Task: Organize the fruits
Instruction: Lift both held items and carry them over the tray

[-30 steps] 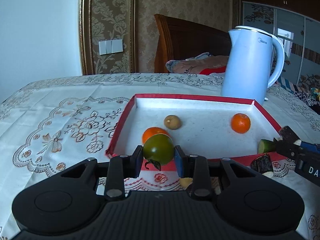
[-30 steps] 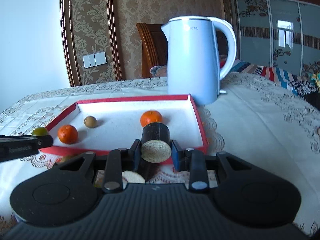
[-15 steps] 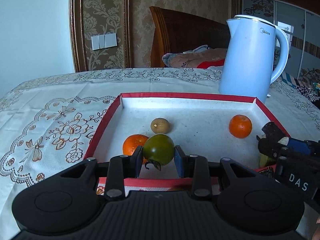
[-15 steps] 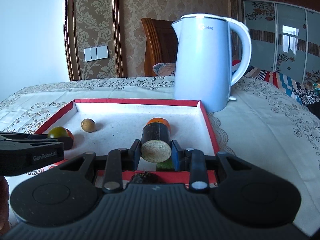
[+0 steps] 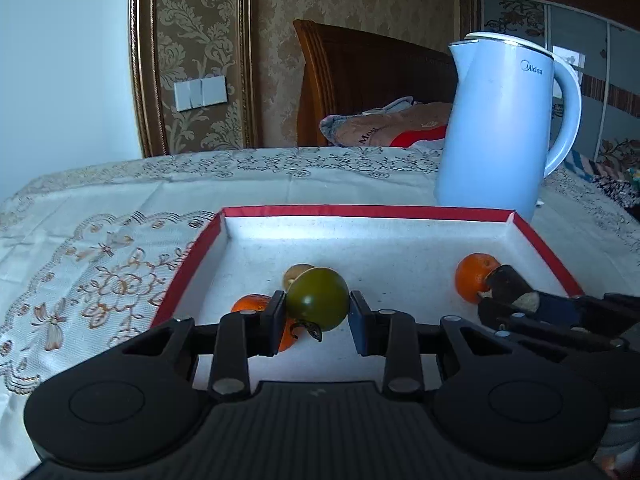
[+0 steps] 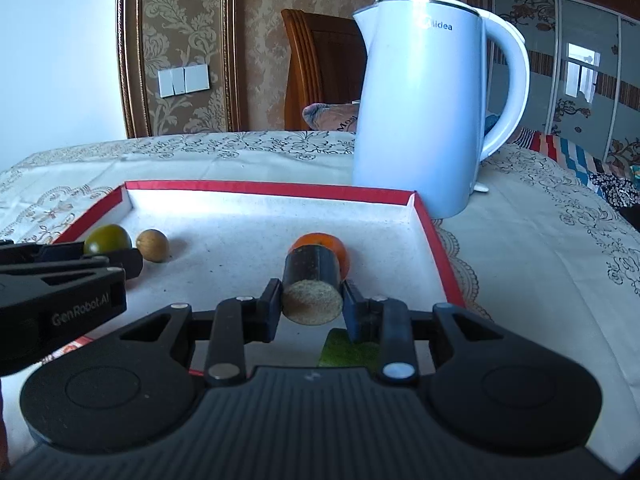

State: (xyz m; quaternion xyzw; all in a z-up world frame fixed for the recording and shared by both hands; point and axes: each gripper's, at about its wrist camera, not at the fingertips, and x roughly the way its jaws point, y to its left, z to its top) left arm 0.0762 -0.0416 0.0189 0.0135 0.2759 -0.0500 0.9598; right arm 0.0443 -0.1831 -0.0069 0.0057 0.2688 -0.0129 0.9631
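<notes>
Left gripper point(image 5: 318, 310) was clamped on a green tomato point(image 5: 317, 298), pads pressing its two sides at the widest part, dried calyx hanging below. It was held over the near-left part of the red-edged tray point(image 5: 368, 213). Skin looked smooth and taut; I judged it light, firm but bruisable, and apt to slip if pinched off-centre. The hold across the equator seemed right.

Right gripper point(image 6: 312, 300) was closed around a dark-skinned cylindrical piece point(image 6: 313, 280), pale cut face toward the camera; I could not tell which fruit or vegetable it was. It sat over the tray's near-right part, in front of an orange mandarin point(image 6: 322, 242). Judged stiff and light, rough cut end, curved sides that could roll between flat pads; gripping mid-length looked safest.

On the tray floor: a second mandarin point(image 5: 256, 306) partly hidden behind the left pads, and a small tan round fruit point(image 6: 152, 245), perhaps a longan, near the tomato. A green piece point(image 6: 350, 354) showed below the right gripper near the tray's front edge; whether inside or outside I could not tell.

A pale blue electric kettle point(image 6: 420, 112) stood on the embroidered tablecloth point(image 5: 100, 248) just beyond the tray's far-right corner.

Judgement: both pieces were over the tray and not yet set down. Round items would roll on the flat floor, so low release advised.
</notes>
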